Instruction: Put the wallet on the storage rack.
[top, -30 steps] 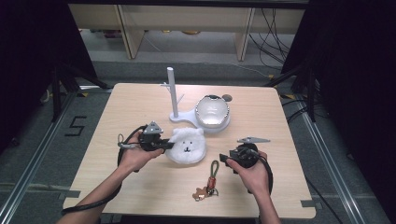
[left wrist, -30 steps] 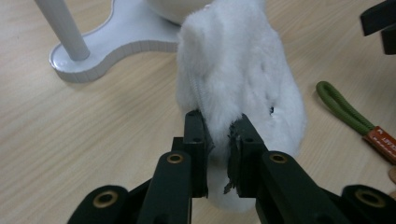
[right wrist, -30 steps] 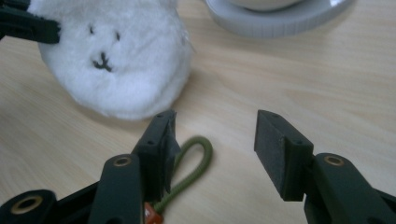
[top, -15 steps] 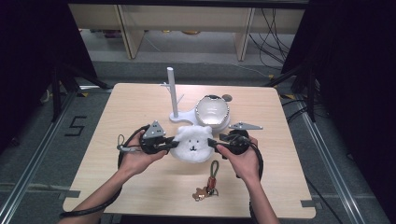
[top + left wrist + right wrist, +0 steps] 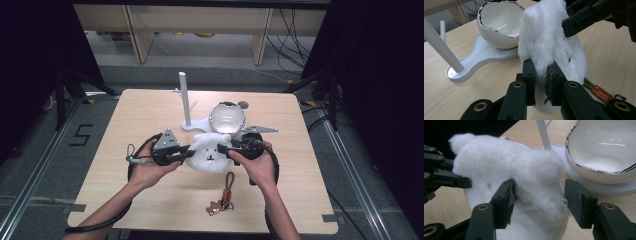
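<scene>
A white fluffy plush pouch with a bear face (image 5: 211, 151) is held up off the table's middle. My left gripper (image 5: 189, 152) is shut on its left edge; in the left gripper view the jaws (image 5: 541, 81) pinch the fur of the plush pouch (image 5: 549, 37). My right gripper (image 5: 226, 149) is at the pouch's right side. Its jaws (image 5: 539, 200) stand open astride the plush pouch (image 5: 524, 170), the left pad touching fur and the right pad apart from it.
Just behind the pouch is a white stand with an upright post (image 5: 184, 97) and a glossy egg-shaped bowl (image 5: 227, 117). A cord keychain with a small bear charm (image 5: 223, 197) lies near the front edge. An orange tag (image 5: 602, 93) is under the pouch.
My right gripper came in from the front right of the table to the pouch's right side. The pouch shifted slightly right with the left gripper still shut on it.
</scene>
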